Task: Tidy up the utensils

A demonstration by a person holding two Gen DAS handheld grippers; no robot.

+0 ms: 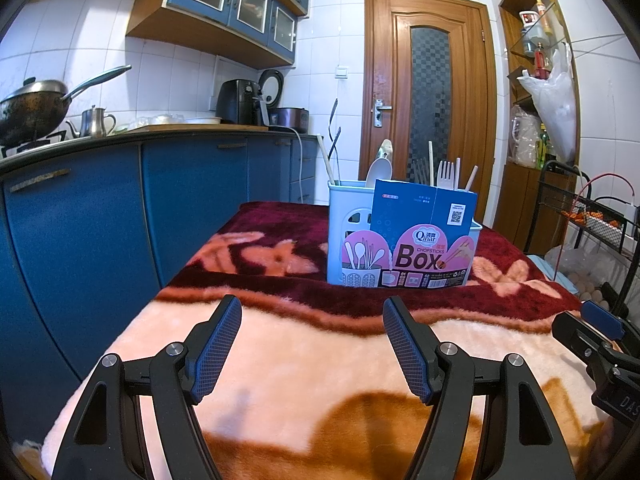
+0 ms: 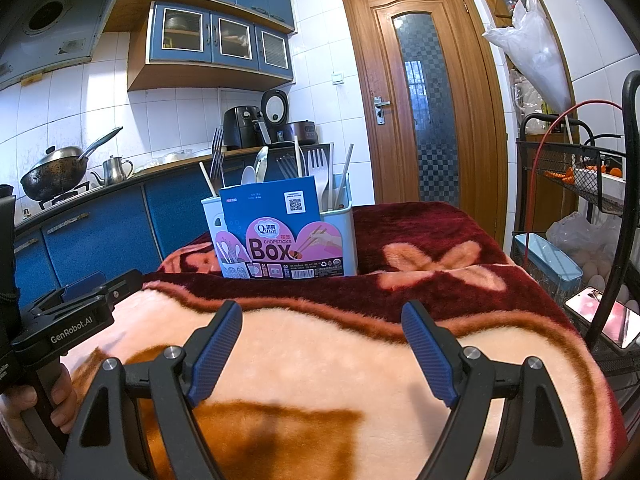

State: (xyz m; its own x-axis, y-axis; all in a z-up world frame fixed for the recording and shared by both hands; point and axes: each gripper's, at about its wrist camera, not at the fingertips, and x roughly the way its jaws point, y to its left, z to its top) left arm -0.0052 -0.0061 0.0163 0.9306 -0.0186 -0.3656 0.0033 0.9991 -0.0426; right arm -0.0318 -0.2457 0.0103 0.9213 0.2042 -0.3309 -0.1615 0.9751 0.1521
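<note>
While I hold both tools low over the plush red-and-peach blanket [image 1: 304,364], the pale blue utensil holder [image 1: 348,236] stands upright at the centre of the left view and a little left of centre in the right one, well apart from my fingers. A blue and pink "Chopsticks Box" card [image 1: 416,236] leans on its front face. Out of the top poke a white fork [image 1: 445,172], a white spoon [image 1: 379,172], chopsticks [image 1: 325,160] and a metal fork [image 2: 217,152]. Behind it, blue cabinets [image 1: 80,224] fill the left of the frame, a wok [image 1: 32,108] sits at upper left, and a wooden door [image 1: 430,92] stands at upper right. A wire rack [image 2: 576,176] crowds the right edge. My left gripper [image 1: 312,346] is spread wide, grasping nothing. My right gripper [image 2: 322,350] gapes likewise, empty above the blanket. My left hand [image 2: 36,404] shows at lower left of the right view.
</note>
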